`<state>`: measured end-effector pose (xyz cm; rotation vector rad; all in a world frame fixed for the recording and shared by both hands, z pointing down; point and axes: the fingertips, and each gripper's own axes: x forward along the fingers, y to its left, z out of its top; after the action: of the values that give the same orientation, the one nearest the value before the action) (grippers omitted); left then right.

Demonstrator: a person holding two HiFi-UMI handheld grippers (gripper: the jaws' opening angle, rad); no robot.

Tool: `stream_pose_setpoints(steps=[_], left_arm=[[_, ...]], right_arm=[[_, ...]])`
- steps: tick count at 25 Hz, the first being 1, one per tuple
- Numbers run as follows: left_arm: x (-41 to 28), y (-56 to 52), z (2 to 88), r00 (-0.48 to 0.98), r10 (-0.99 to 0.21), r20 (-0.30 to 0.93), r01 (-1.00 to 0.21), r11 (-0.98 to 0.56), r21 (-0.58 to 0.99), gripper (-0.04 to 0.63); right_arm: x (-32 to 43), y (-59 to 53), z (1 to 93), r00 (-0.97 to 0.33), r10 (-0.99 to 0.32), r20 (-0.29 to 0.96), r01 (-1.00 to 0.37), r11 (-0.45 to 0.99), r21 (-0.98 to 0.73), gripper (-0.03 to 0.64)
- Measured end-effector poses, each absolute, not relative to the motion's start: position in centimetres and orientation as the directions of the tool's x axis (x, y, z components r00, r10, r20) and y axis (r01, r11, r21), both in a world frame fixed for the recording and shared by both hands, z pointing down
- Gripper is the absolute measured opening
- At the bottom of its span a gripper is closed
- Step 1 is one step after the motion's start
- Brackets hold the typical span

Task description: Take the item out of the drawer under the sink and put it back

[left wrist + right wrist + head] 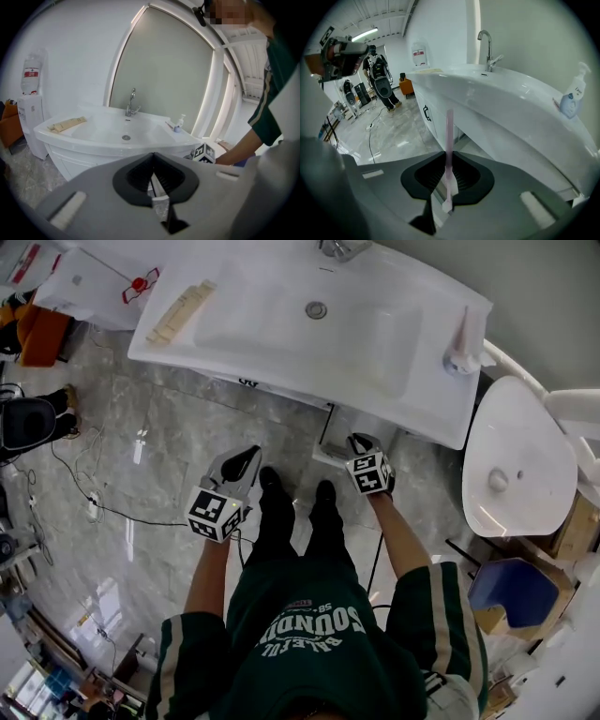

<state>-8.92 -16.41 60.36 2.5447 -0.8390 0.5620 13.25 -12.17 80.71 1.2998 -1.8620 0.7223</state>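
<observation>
Currently held: a thin pink item (449, 140) with a white lower end; what kind of thing it is cannot be told.
Right gripper (448, 177): its jaws are closed on the lower part of the pink item, and the rest stands up straight from between them.
Left gripper (155, 182): its jaws are together and nothing is between them; it points toward the sink and takes no part now.
Place of the item: in the air below the front edge of the sink (281, 382), near its right corner, touching nothing but the jaws.
Drawer: a white part (330, 452) comes out from under the front edge, just beside the right gripper; it is probably the open drawer, but the head view does not show this clearly.
On the sink: a soap bottle (464, 339) at the right corner and a pale wooden piece (181, 312) at the left corner, both well apart from the grippers.
Done, by judgement: the first half, because the item is out and in a firm grip.
Left, by judgement: to lower the item into the drawer, let it go, and perhaps push the drawer shut.
</observation>
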Motion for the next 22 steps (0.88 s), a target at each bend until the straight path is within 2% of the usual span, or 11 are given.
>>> stream_pose_setpoints(steps=[7, 16, 22], left_arm=[[-11.1, -15.4, 63.0, 0.709, -0.467, 0.528, -0.655, -0.714, 0.248, 0.051], [-13.9, -15.0, 65.2, 0.673, -0.462, 0.577, -0.682, -0.689, 0.244, 0.051], [-15.1, -15.1, 65.8, 0.66, -0.462, 0.592, -0.69, -0.684, 0.236, 0.051]], right_arm=[[14.4, -13.1, 88.1, -0.162, -0.445, 0.88, -0.962, 0.269, -0.042, 0.051], [16.1, -14.0, 94.5, -0.023, -0.334, 0.942, -0.982, 0.183, 0.041, 0.051], [15.8, -13.5, 97.5, -0.048, -0.242, 0.969, -0.986, 0.165, -0.007, 0.052]])
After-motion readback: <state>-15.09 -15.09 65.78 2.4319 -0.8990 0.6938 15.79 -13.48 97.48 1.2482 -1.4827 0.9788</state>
